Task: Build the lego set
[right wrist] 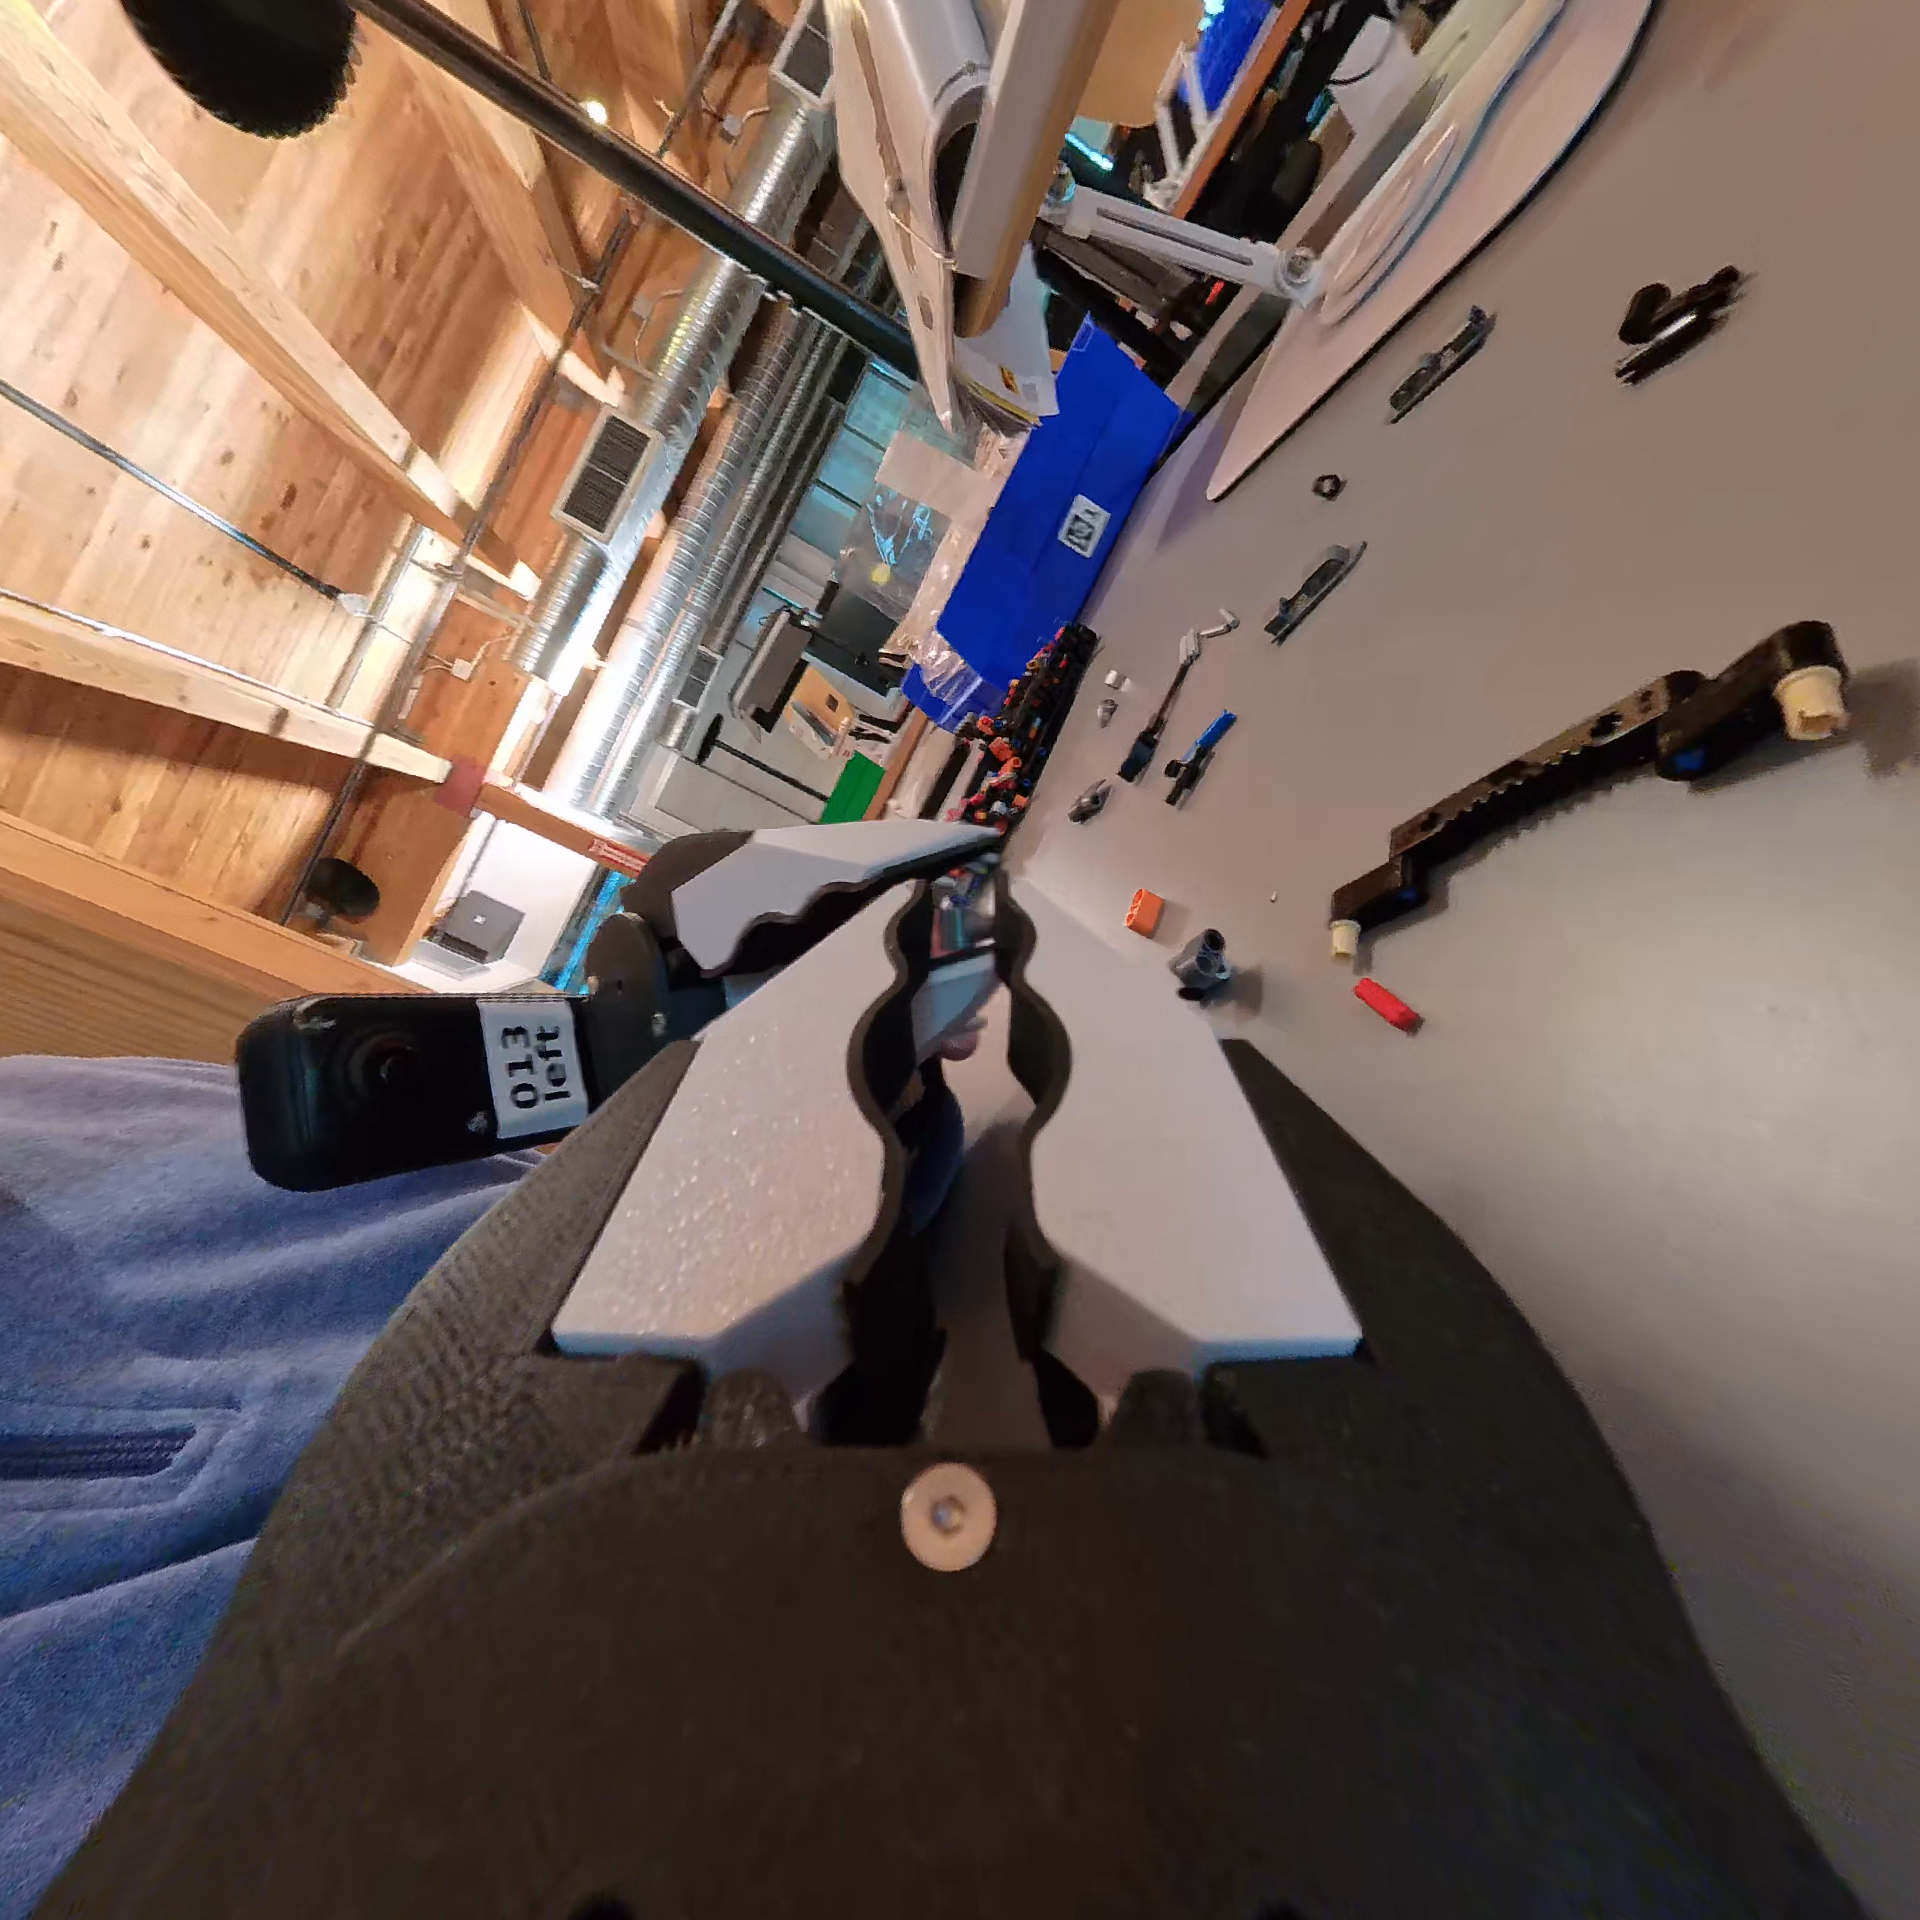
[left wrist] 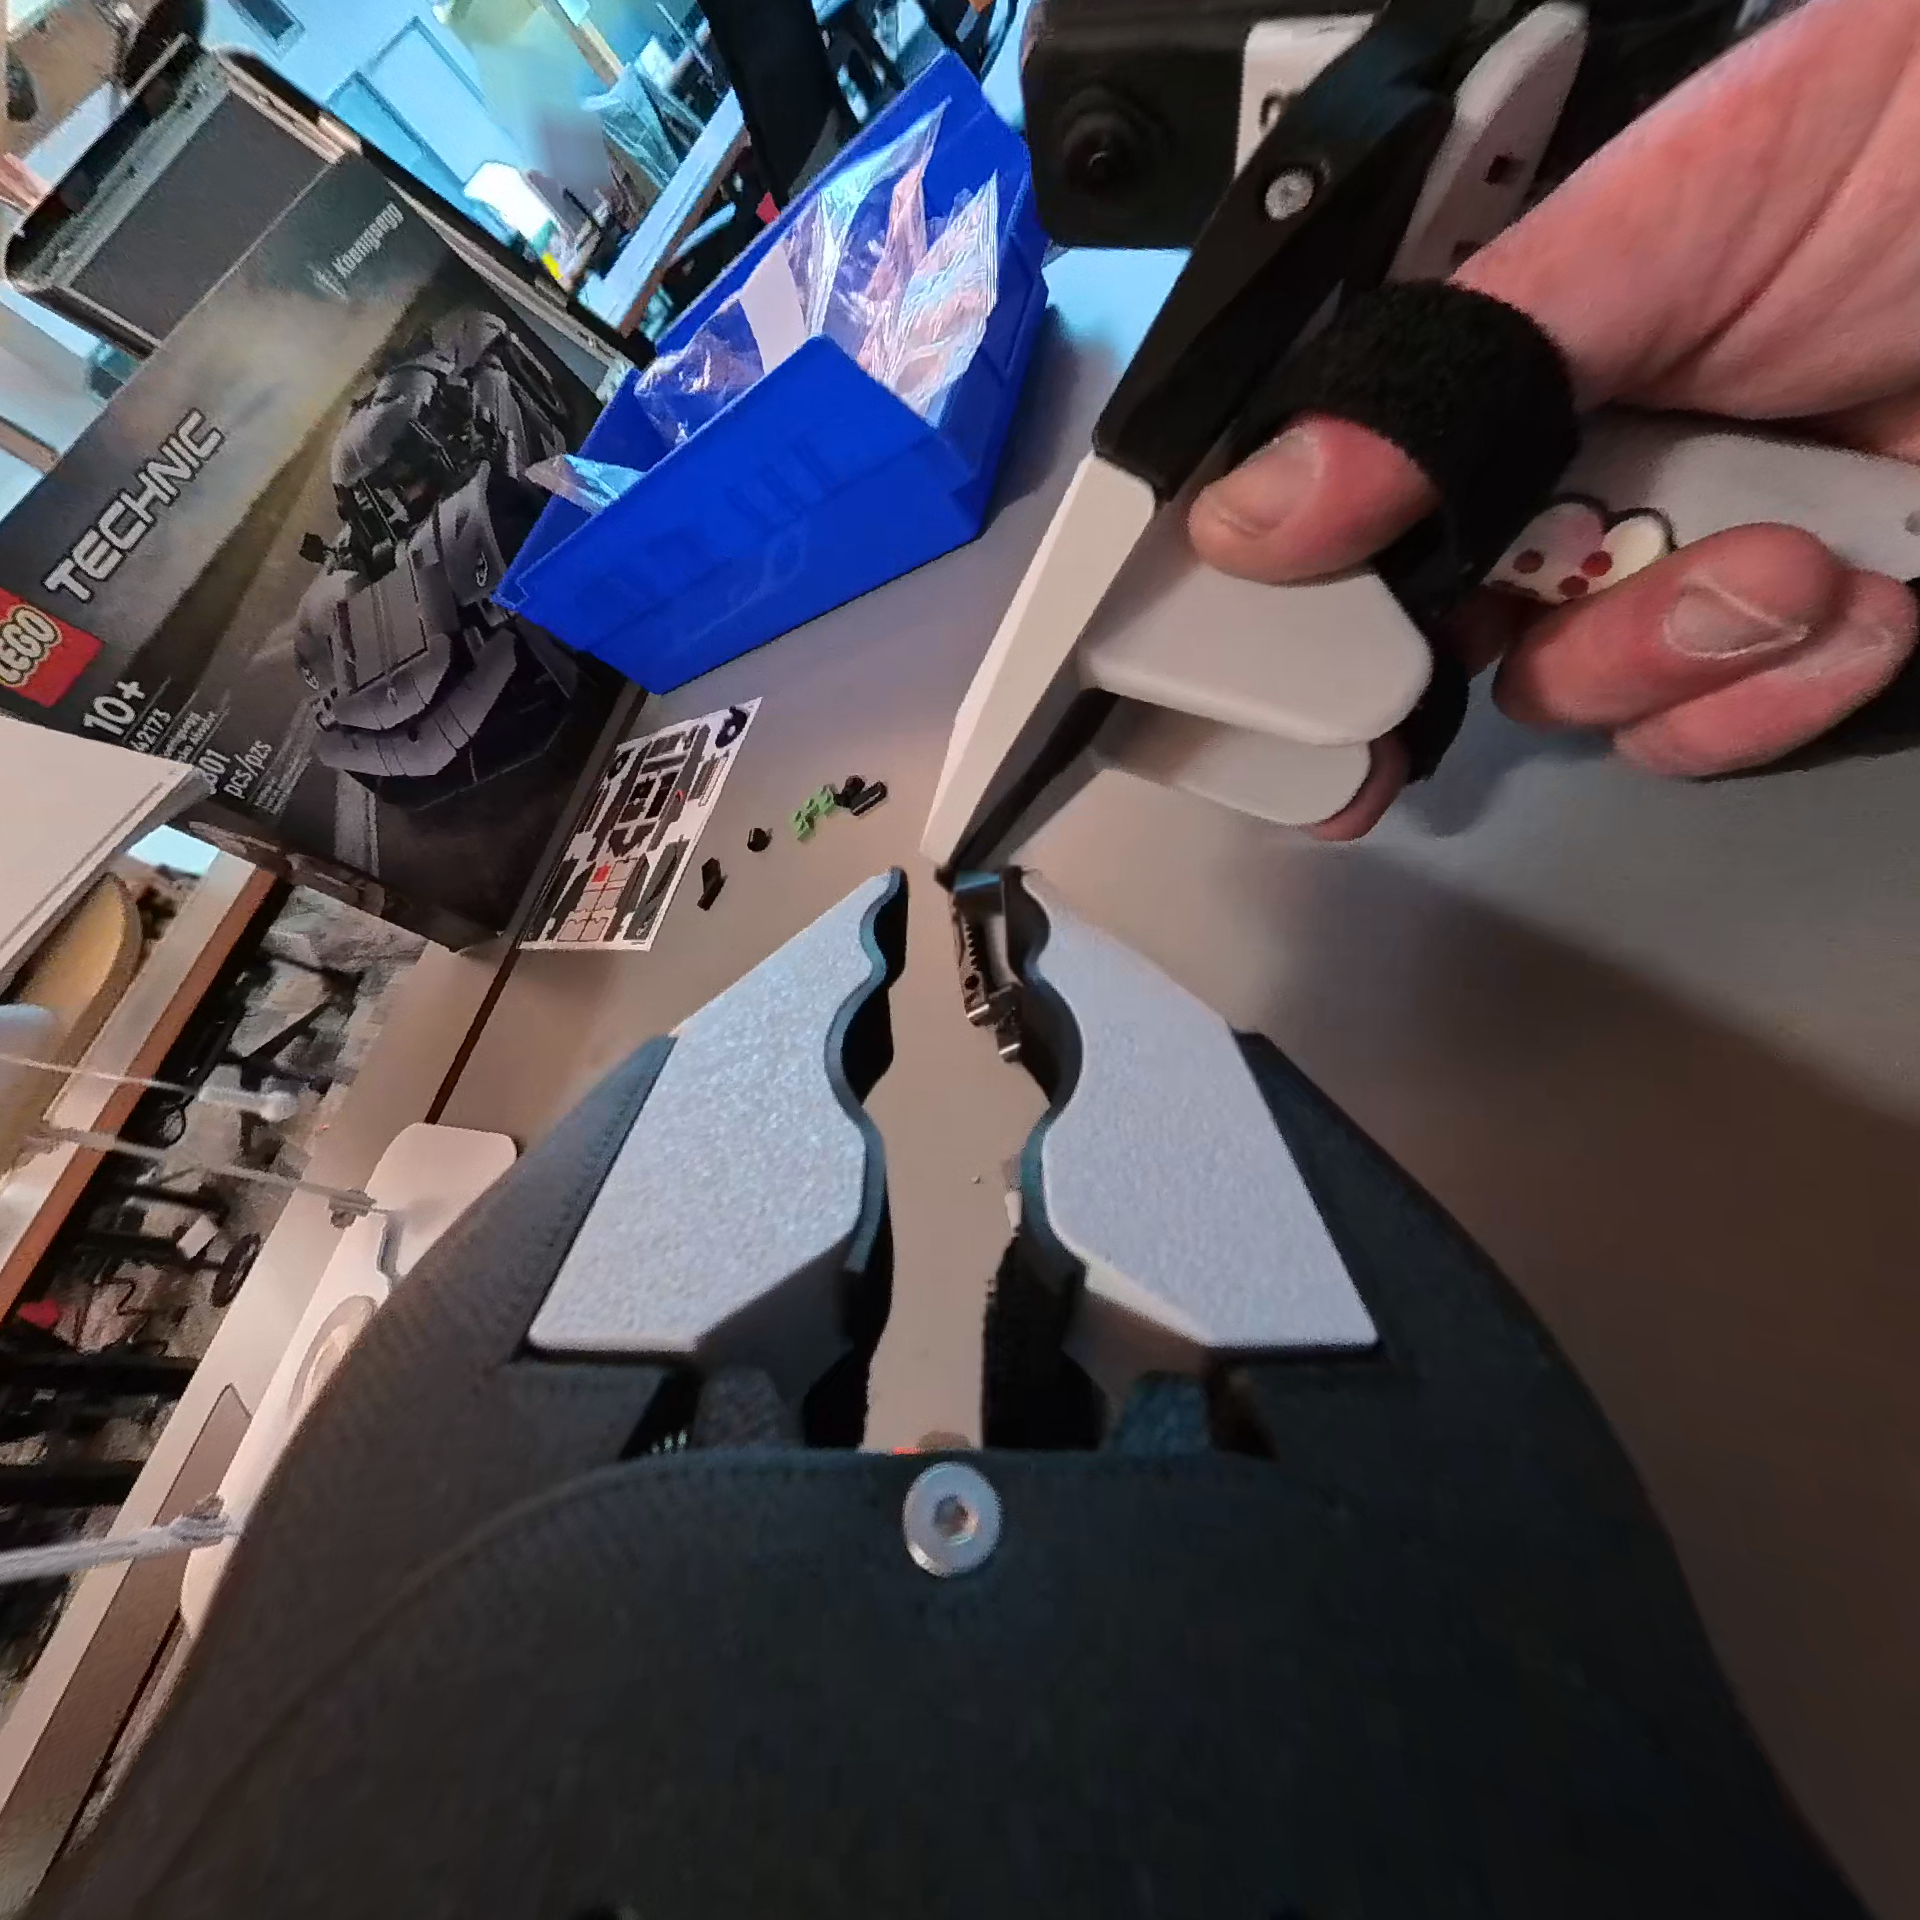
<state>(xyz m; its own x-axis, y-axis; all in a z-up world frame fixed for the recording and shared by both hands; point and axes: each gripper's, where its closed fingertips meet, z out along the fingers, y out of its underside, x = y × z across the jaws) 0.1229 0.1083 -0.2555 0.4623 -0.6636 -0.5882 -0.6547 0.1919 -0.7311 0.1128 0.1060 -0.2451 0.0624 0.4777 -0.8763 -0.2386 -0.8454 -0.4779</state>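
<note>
The left gripper is slightly parted, with a dark toothed rack lying against its right finger; whether it is truly gripped I cannot tell. The right gripper meets that rack at its far end, tips nearly together. On the grey table, far left, lie a sticker sheet, the box and a blue bin. In the right wrist view a longer rack assembly lies well apart.

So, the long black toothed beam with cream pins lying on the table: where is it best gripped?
Probably the straight middle of the long black toothed beam, jaws across its narrow width from above. It lies flat on the table, and its ends are bulky with pins.
</note>
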